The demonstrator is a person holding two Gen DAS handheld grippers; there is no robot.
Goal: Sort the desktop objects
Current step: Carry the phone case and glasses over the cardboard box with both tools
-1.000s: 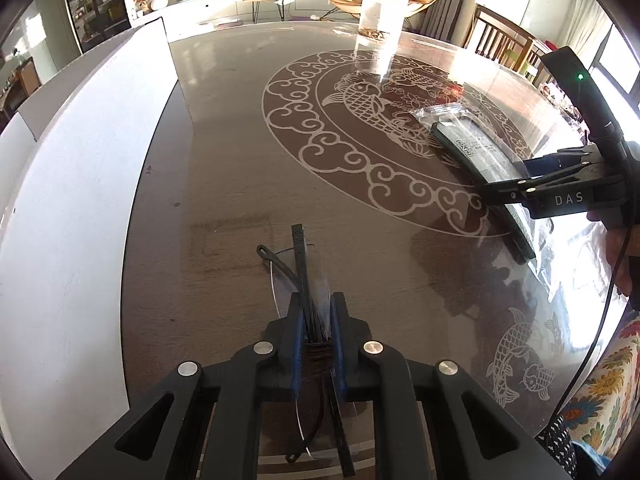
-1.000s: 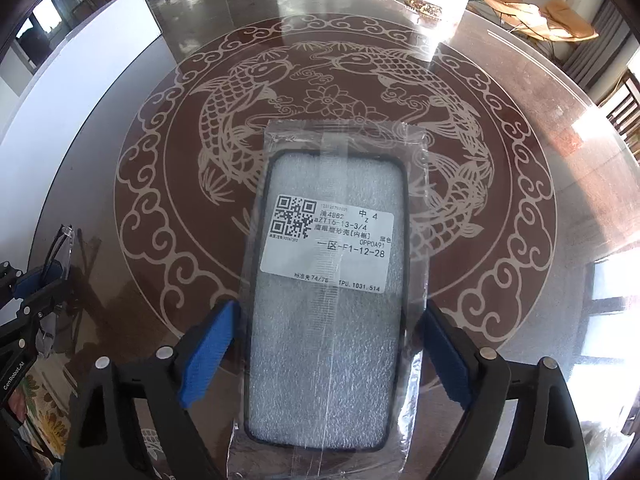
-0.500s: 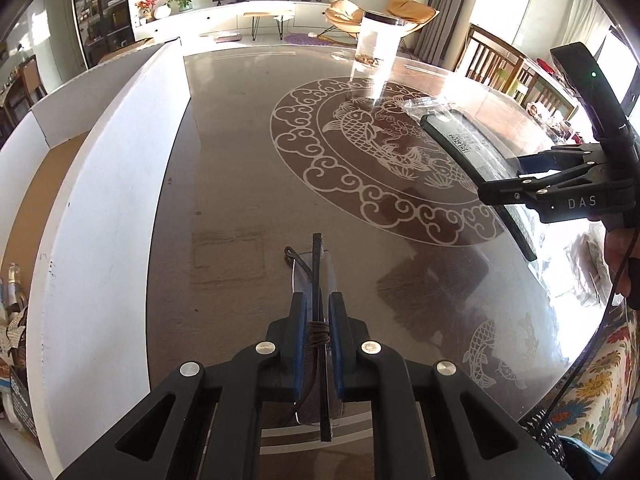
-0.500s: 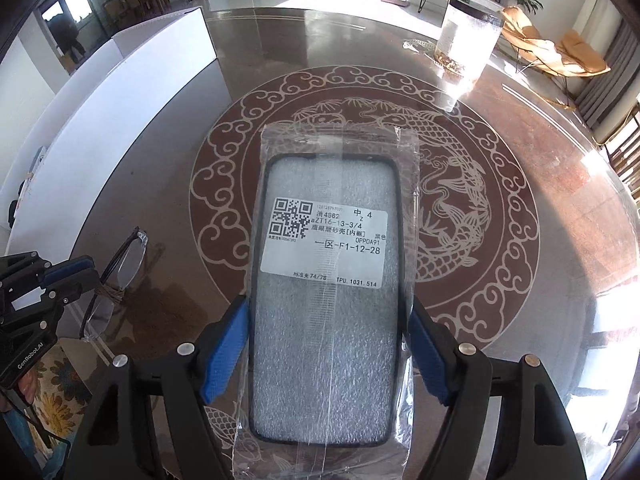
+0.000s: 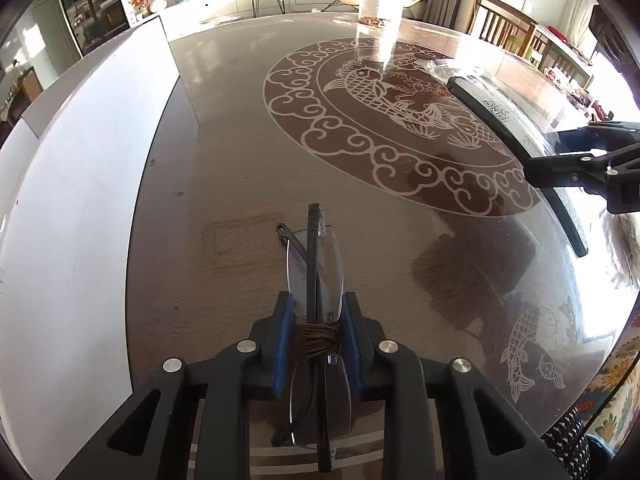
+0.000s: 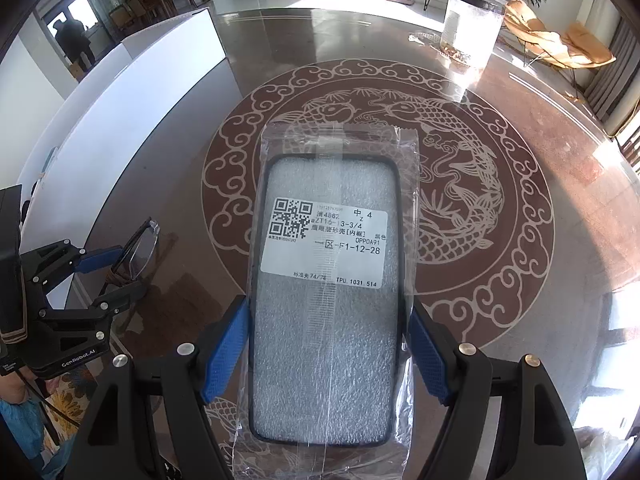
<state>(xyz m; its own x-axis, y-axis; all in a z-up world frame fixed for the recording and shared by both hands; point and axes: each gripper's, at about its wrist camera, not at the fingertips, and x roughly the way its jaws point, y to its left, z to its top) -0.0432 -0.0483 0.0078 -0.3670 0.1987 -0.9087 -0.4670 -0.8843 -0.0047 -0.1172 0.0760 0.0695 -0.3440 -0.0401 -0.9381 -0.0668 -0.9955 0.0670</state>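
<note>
Glasses (image 5: 316,276), folded, sit between our left claw (image 5: 316,312) pads, whose jaws have just been opening, above the surface (image 5: 240,160). Phone case (image 6: 326,300), bagged, sits clamped in our right claw (image 6: 328,344).

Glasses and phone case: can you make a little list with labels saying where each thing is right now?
glasses: folded, between the left gripper fingers, which have just been opening
phone case: in a clear bag, gripped by the right gripper above the table
white box: along the table's left side
clear jar: far end of table
</note>
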